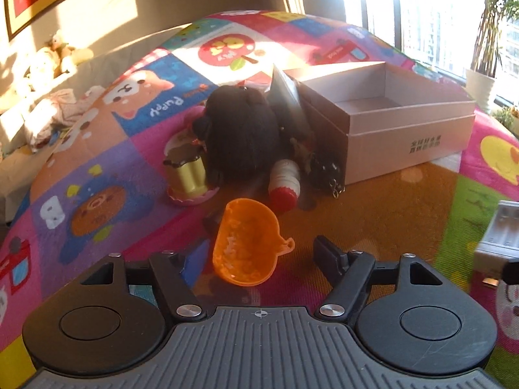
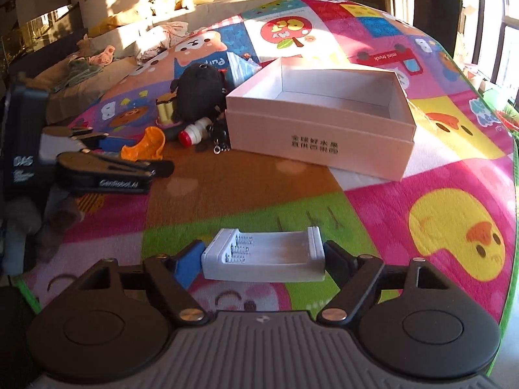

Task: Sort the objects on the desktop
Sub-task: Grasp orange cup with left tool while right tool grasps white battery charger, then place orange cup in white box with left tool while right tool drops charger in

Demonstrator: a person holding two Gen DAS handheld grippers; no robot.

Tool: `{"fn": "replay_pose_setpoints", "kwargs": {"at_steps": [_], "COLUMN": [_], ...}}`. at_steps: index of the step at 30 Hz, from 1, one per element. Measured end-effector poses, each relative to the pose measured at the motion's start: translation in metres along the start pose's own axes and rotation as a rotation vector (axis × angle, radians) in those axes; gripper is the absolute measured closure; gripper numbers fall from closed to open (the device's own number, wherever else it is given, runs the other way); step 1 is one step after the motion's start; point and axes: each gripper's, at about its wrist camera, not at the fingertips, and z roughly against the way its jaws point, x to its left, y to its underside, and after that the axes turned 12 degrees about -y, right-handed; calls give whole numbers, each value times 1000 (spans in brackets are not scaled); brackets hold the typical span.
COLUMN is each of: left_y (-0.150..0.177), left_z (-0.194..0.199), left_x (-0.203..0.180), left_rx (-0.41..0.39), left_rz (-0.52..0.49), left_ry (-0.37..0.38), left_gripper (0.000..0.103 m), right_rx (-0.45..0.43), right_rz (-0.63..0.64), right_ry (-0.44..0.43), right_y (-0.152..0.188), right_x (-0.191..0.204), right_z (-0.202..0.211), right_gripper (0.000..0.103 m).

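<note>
Two grippers work over a bright cartoon play mat (image 2: 421, 201) spread across the surface, sunlight falling over its far side. Largest of the things on it is a pale cardboard box (image 2: 319, 142), open-topped and bare inside, with dark printed characters on its near wall. Against the box's left end leans a black plush toy (image 1: 241, 129), and a yellow-green battery pack (image 1: 189, 175) stands just beside it on a pink disc. A small white bottle with a red cap (image 1: 283, 183) lies on its side in front of the plush, next to a black keyring (image 1: 326, 173). The right gripper (image 2: 264, 257) pinches a white battery holder (image 2: 264, 261) lengthwise, one pad pressed on each end, near the mat's front edge. The left gripper (image 1: 256, 256) hovers low with its jaws part-spread around an orange pumpkin-shaped dish (image 1: 246, 243); whether the left pad touches it I cannot tell, and the right finger stands clear.
</note>
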Motion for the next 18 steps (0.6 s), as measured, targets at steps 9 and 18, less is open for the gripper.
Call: {"fn": "replay_pose_setpoints", "kwargs": {"at_steps": [9, 18], "left_y": [14, 33], "left_z": [33, 54], "left_x": [0, -3], "left_rx": [-1, 38], "left_rz": [-22, -16], "left_ry": [75, 162], "left_gripper": [45, 20], "right_rx": [12, 25], "right_rz": [47, 57], "right_ry": [-10, -30], "right_y": [16, 17], "right_x": [0, 0], "right_z": [0, -13], "right_gripper": [15, 7]}}
